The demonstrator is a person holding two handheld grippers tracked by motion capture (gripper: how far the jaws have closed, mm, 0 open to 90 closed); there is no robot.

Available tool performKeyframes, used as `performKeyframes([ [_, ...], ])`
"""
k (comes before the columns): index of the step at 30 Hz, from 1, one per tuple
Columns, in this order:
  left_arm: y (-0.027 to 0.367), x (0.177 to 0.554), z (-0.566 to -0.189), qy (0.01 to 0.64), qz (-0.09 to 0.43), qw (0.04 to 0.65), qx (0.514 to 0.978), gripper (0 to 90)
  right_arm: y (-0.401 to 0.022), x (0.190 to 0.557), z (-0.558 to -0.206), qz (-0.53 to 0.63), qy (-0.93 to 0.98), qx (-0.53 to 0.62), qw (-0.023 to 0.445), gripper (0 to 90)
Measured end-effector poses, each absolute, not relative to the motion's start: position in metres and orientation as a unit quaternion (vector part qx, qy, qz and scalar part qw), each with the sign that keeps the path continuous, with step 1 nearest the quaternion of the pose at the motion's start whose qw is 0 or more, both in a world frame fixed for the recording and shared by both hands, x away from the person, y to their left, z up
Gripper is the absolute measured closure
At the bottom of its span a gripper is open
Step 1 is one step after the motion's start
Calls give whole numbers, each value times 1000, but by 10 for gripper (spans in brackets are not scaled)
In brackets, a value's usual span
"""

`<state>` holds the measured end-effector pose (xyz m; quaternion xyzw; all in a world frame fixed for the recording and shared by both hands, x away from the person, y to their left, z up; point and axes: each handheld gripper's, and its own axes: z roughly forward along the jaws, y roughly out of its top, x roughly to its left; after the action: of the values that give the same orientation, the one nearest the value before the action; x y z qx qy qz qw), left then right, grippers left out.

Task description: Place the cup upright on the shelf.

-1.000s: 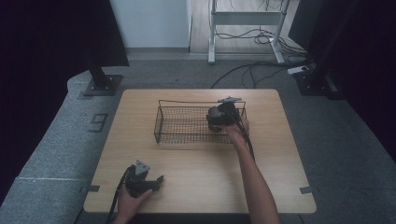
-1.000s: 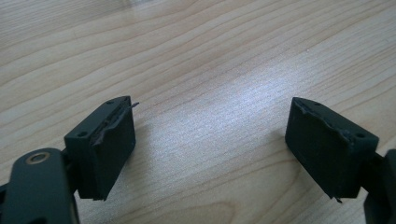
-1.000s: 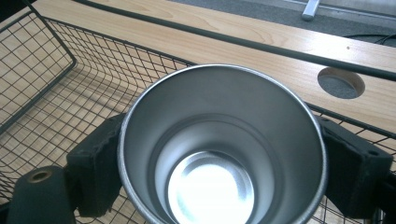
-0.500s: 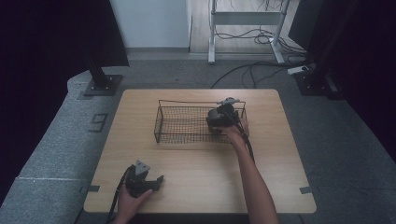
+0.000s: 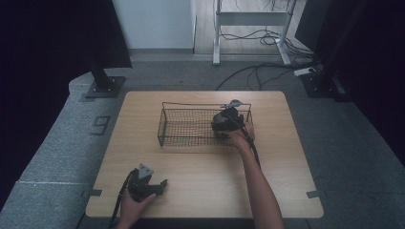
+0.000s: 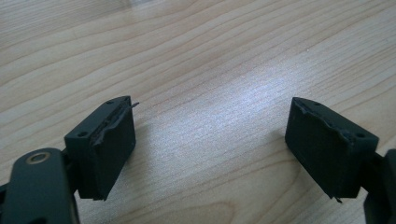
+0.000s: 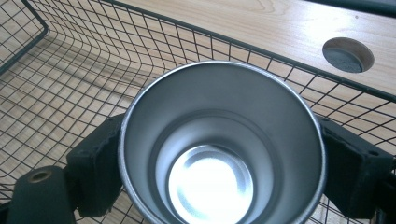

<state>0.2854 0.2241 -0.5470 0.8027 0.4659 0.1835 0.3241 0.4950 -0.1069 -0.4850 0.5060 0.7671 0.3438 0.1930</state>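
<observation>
The round, shiny steel cup (image 7: 219, 144) stood open-mouthed inside the black wire mesh basket (image 5: 184, 129) at its right end, clamped on both sides by the black jaws of your right gripper (image 5: 225, 120), which you held down in the basket. The basket sat on the far half of the pale wooden table (image 5: 286, 157). Your left gripper (image 5: 145, 181) rested near the table's near left corner, well apart from the basket, jaws spread wide over bare wood and holding nothing.

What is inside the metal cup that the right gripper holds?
The metal cup is empty: its shiny bottom is bare. The right gripper clamps it from both sides, inside the wire basket. What lies directly under the cup is hidden.
</observation>
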Motion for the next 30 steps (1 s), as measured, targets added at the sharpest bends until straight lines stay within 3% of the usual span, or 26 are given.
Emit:
performKeyframes([
  [18,224,285,-547,466,183,324,803,161,-107,494,-485,316,773,515,192,118],
  [30,224,285,-547,466,183,324,803,161,-115,484,-465,377,744,517,193,117],
])
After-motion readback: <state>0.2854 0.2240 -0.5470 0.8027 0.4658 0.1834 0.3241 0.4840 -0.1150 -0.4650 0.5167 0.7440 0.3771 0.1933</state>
